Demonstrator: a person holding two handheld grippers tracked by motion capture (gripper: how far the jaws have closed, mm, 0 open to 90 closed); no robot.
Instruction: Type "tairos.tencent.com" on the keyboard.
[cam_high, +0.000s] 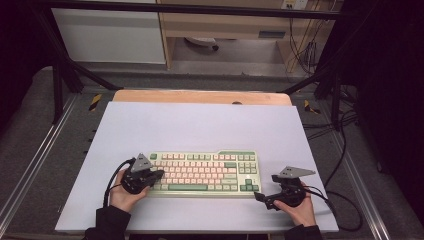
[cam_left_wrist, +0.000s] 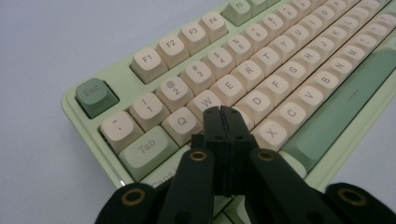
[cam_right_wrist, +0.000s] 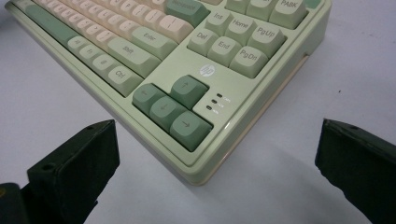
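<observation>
Left gripper view shows the left gripper (cam_left_wrist: 224, 112) with its jaws pressed together into one blunt point, holding nothing, its tip over the keyboard (cam_left_wrist: 261, 79) at the A and S keys, just past the Tab key (cam_left_wrist: 144, 148). Whether the tip touches a keycap or hovers just above cannot be told. To press well, I judge the closed tip should come straight down on the middle of one cap, since neighbouring caps sit close on every side and a slanted push could catch two at once.

Farther out, in the right gripper view, the right gripper (cam_right_wrist: 219, 163) has its jaws spread wide, gripping nothing, and the keyboard's near right corner with the arrow keys (cam_right_wrist: 170, 108) lies between and just ahead of them. This gripper could steady the case if it slides, I think.

From the high view, the left gripper (cam_high: 159, 174) sits over the board's left end and the right gripper (cam_high: 259, 197) beside its right front corner, all on a white table (cam_high: 200, 125). Nothing else lies near; only each gripper's trailing cable (cam_high: 111, 181) might drag.
</observation>
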